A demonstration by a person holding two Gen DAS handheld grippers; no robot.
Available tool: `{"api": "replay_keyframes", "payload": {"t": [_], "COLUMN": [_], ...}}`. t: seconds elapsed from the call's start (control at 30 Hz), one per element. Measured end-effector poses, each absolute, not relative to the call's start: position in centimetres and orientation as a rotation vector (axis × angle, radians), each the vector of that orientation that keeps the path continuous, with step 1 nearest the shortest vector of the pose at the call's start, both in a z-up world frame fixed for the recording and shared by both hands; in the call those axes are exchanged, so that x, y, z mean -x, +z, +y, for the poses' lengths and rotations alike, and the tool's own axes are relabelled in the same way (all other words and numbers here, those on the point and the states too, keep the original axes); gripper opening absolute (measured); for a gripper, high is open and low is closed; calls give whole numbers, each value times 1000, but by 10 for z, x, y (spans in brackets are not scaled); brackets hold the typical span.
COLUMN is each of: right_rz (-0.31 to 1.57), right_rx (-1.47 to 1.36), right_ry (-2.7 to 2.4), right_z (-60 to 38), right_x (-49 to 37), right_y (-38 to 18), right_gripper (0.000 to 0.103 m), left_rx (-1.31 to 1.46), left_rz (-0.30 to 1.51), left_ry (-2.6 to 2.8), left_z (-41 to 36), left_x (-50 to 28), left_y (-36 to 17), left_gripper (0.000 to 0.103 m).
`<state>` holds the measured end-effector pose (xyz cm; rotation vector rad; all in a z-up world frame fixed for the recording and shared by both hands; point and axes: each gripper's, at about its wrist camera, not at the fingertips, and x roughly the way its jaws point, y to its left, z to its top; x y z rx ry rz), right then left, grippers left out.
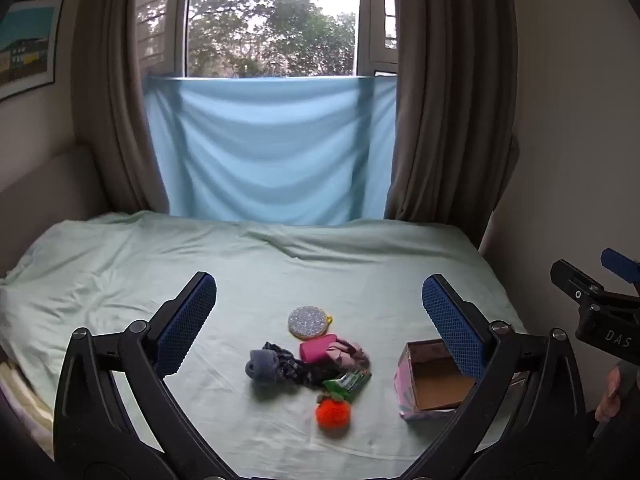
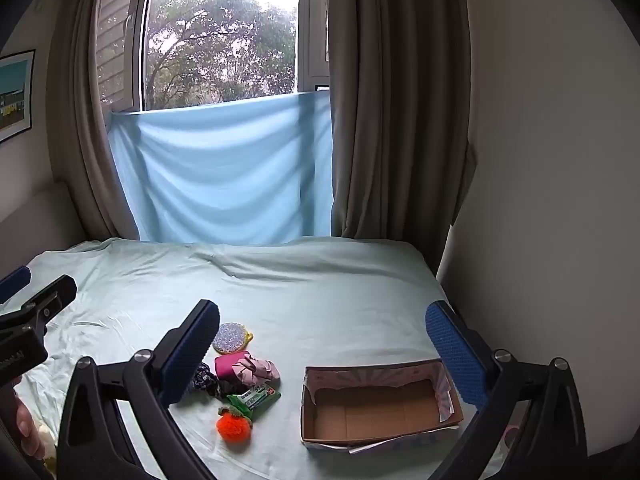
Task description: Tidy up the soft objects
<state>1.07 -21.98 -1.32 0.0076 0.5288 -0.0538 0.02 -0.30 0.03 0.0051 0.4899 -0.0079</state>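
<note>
While tilted down over bed (image 1: 120, 264), left gripper (image 1: 320, 312), right gripper (image 2: 322, 332) jaws apart, empty.

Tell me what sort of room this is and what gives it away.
Most likely a bedroom. A bed with a wrinkled pale green sheet fills the floor space, brown curtains flank a window looking onto trees, and a framed picture hangs on the wall at left.

Sheet (image 1: 280, 264): matt cloth, creased. Box (image 2: 380, 404): plain brown cardboard inside, printed paper outside. Disc (image 1: 309, 322): glittery face. Pompom (image 1: 333, 413): fuzzy orange fibre. Packet (image 2: 256, 397): glossy green film. Gripper pads (image 1: 182, 332): blue, textured rubber-like.
</note>
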Motion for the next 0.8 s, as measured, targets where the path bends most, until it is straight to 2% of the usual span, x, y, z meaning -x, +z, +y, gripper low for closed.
{"api": "replay_keyframes", "payload": {"t": [0.8], "right_rz": [535], "right_rx": [-11], "right_ry": [-57], "right_z": [-222], "right_x": [-5], "right_y": [-16], "right_gripper": [103], "left_rx": [5], "left_rz": [486], "left_ry": [-15], "left_z": [-7], "left_x": [2], "left_y": [-3], "left_gripper": [102]}}
